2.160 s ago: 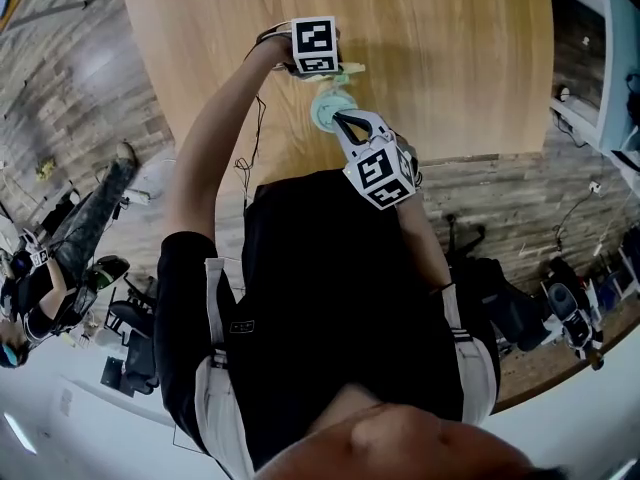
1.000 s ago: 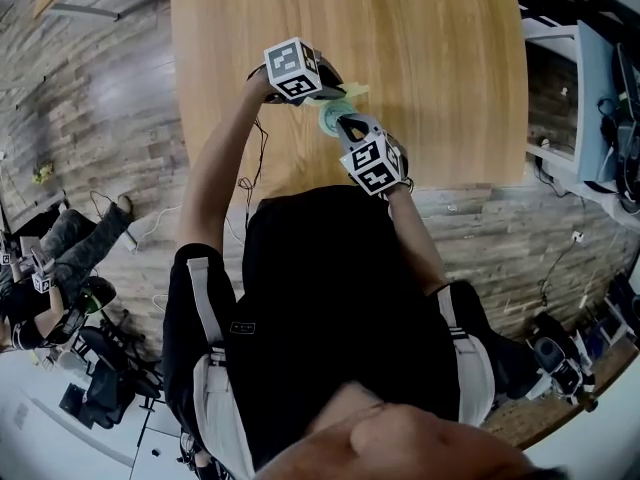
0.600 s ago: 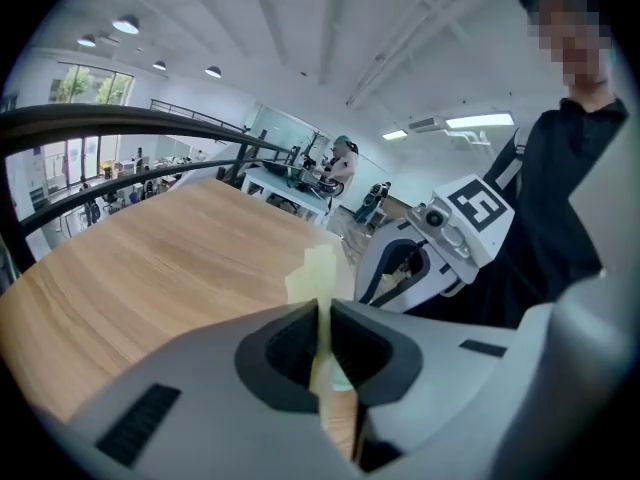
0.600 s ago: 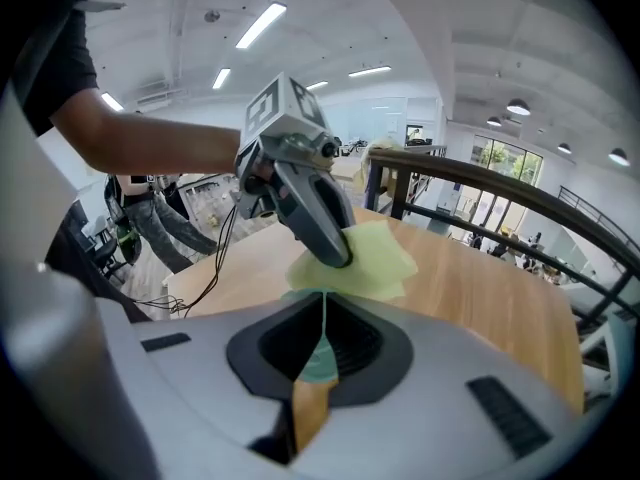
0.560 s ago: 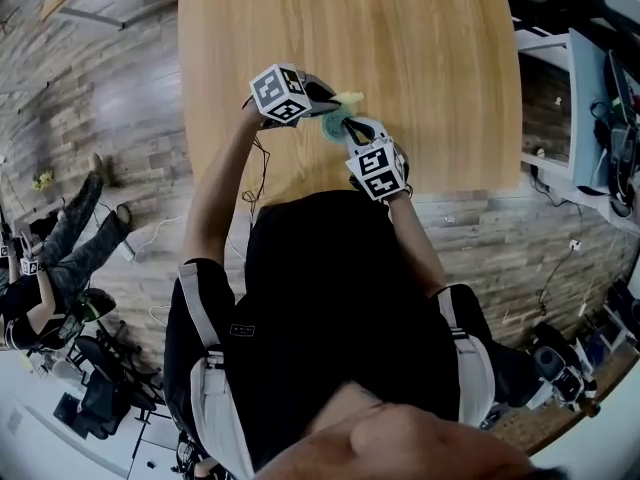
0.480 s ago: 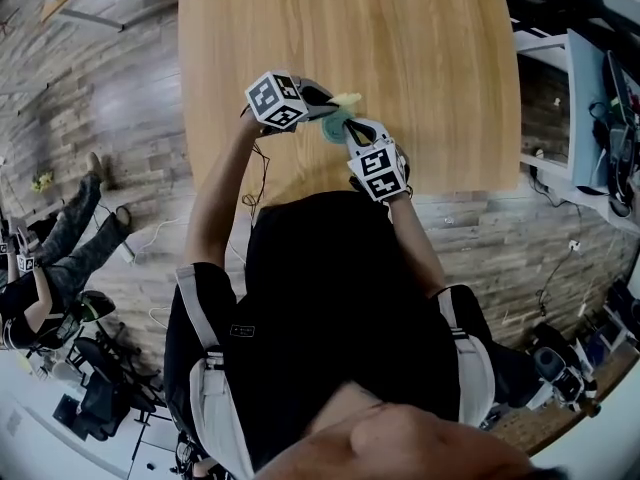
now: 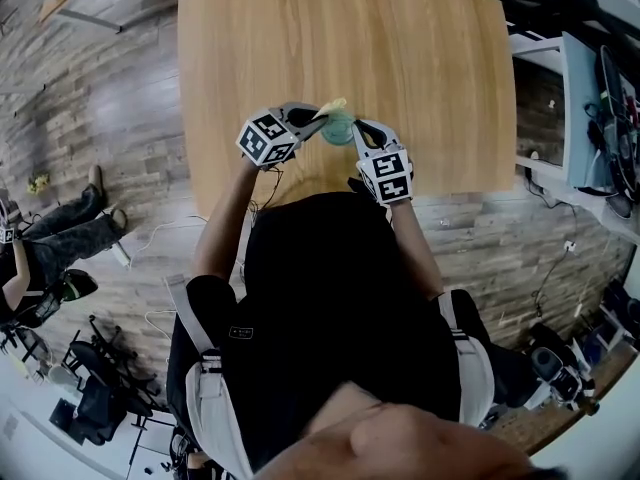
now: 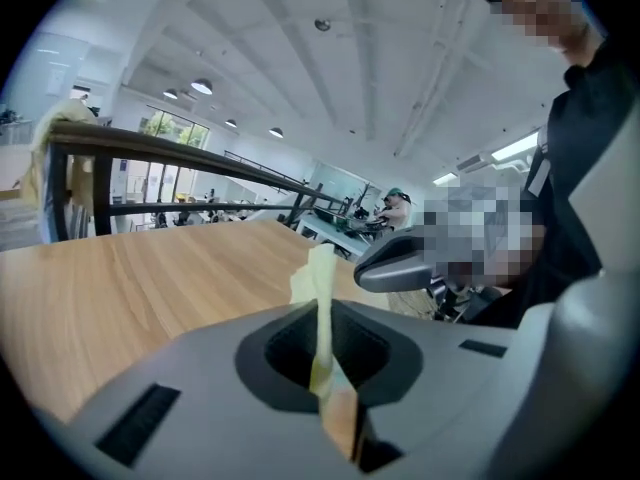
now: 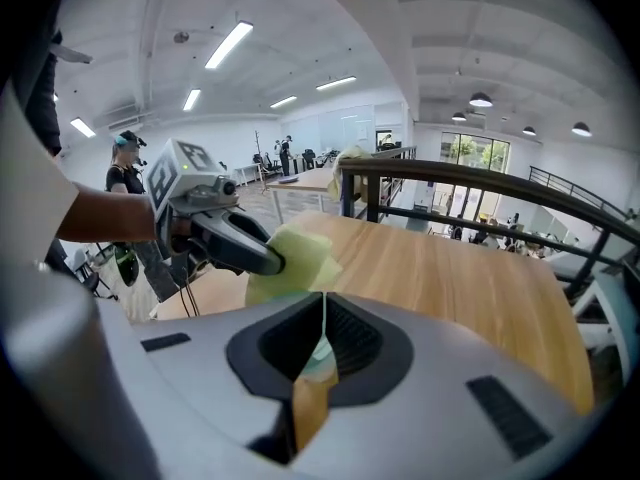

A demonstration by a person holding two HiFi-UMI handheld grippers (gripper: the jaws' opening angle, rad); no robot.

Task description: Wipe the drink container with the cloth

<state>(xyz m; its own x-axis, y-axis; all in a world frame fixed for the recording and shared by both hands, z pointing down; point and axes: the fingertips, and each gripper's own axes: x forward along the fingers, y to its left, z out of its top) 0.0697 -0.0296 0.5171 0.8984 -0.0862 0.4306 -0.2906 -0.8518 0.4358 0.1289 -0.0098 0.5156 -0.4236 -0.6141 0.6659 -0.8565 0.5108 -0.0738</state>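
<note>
Wooden table (image 7: 420, 58), plank floor (image 7: 100, 118) — cloth (image 7: 331, 106) gripped

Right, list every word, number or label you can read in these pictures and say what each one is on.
No text can be read in any view.
Left marker cube and right marker cube: black-and-white square patterns, not letters or numbers.
Small patch on the person's black top: too small to read.
Cloth and drink container: no print shows.
</note>
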